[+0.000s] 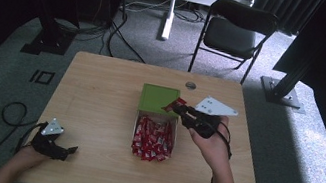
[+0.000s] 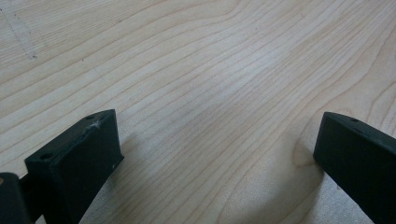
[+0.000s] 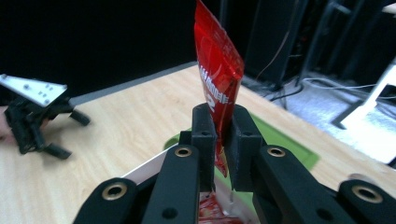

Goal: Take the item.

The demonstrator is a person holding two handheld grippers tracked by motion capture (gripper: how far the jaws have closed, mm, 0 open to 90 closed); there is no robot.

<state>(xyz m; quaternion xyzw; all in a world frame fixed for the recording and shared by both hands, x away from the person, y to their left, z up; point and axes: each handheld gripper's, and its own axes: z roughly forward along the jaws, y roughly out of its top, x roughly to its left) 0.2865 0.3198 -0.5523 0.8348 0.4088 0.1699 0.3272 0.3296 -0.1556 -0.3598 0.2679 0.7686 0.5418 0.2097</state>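
My right gripper (image 1: pixel 180 108) is shut on a red packet (image 3: pixel 216 74), which sticks up between the jaws in the right gripper view. It hangs over the seam between the green lid (image 1: pixel 157 97) and the white box (image 1: pixel 137 120) full of several red packets (image 1: pixel 153 139) at the table's middle. The held red packet (image 1: pixel 173 102) shows just left of the jaws. My left gripper (image 1: pixel 70 151) rests open near the front left of the table; its black fingers (image 2: pixel 77 158) stand wide apart over bare wood, nothing between them. The left gripper (image 3: pixel 35 119) also appears far off in the right gripper view.
The wooden table (image 1: pixel 96 110) has a small round grommet (image 1: pixel 191 85) near its far edge. A black folding chair (image 1: pixel 235 30) stands on the carpet behind the table. Black stand bases (image 1: pixel 48 41) and cables lie on the floor beyond.
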